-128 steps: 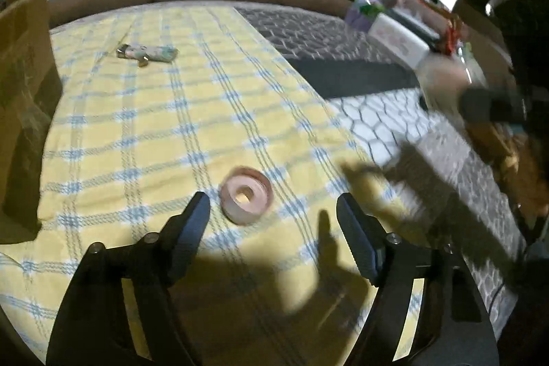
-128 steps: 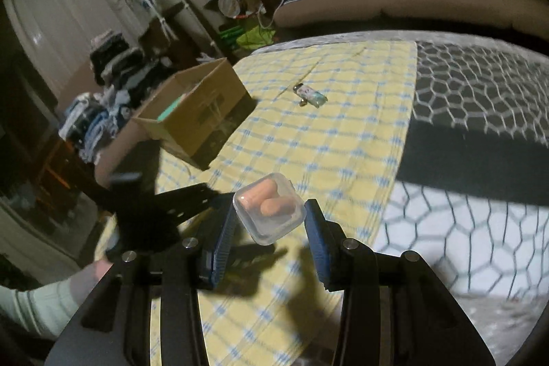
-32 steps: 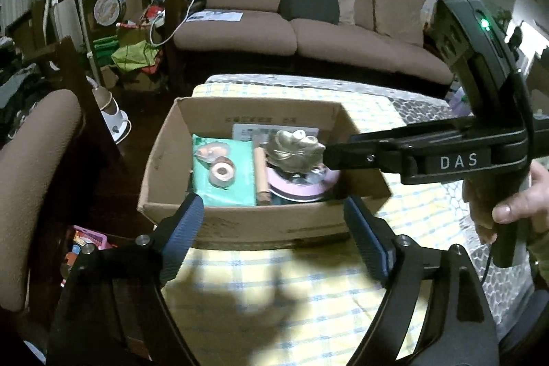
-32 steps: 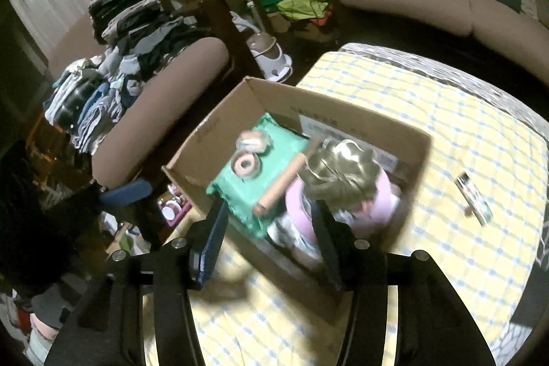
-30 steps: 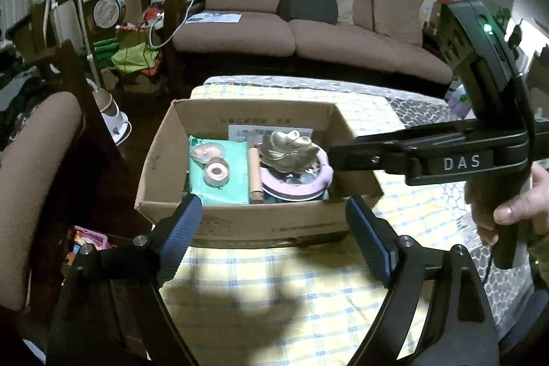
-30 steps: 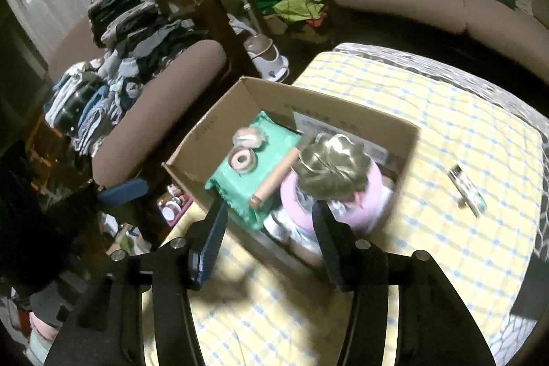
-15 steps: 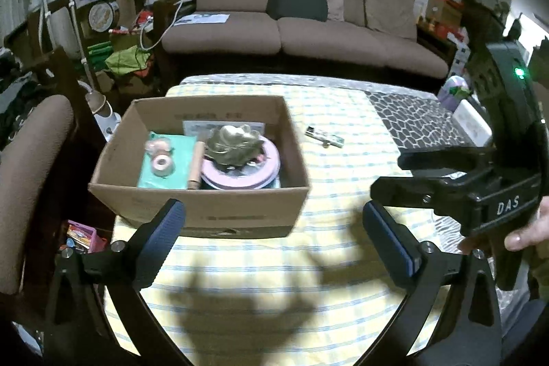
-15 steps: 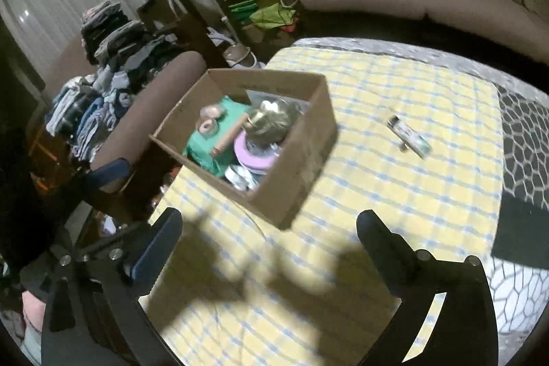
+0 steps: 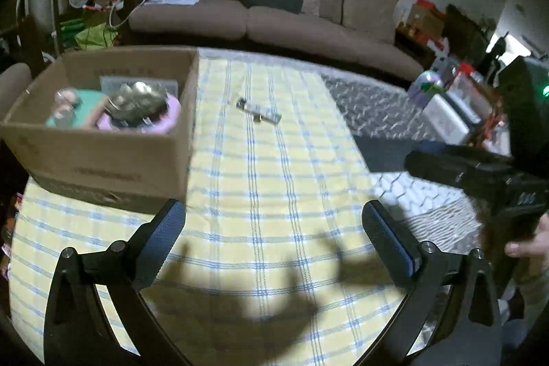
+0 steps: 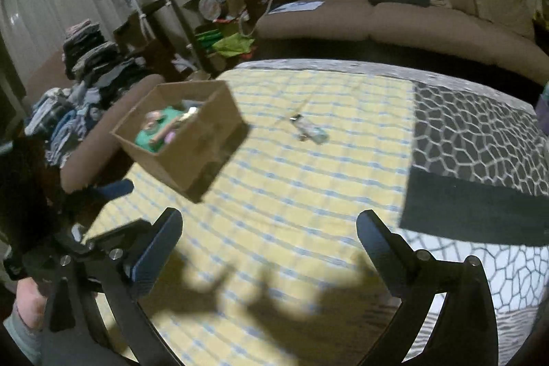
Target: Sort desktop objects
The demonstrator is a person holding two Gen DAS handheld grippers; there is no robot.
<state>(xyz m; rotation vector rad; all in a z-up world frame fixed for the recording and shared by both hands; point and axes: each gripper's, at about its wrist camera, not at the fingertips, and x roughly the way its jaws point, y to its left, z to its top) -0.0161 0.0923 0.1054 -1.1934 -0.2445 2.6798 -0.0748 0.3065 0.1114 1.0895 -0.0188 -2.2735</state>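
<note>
Box (image 9: 103, 156): brown cardboard, open-topped, at the left of the left wrist view and left of centre in the right wrist view (image 10: 192, 139); standing on the yellow cloth near its left edge.
Box contents (image 9: 137, 107): blurred; a green pad, a pink ring-shaped thing, a dull gold crinkled lump on top; smaller pieces too smeared to tell.
Cloth (image 9: 274, 180): yellow with blue checks, filling the middle of both views (image 10: 308, 187); dark shadows of both tools across its lower part.
Small flat pack (image 9: 259, 109): pale, oblong, lying alone on the cloth just above centre, well apart from the box, to its right; same pack just above centre in the right wrist view (image 10: 308, 130).
Left gripper (image 9: 274, 228): lower part of its own view, spread wide, nothing between the fingers, above bare cloth.
Right gripper (image 10: 269, 237): lower part of its own view, likewise spread wide and holding nothing; also seen at the right edge of the left wrist view (image 9: 480, 174), gripped by a hand (image 9: 528, 240).
Patterned mat (image 10: 480, 139): grey honeycomb print, right of the cloth.
Sofa (image 9: 274, 16): brown, across the top, with a dark cushion.
</note>
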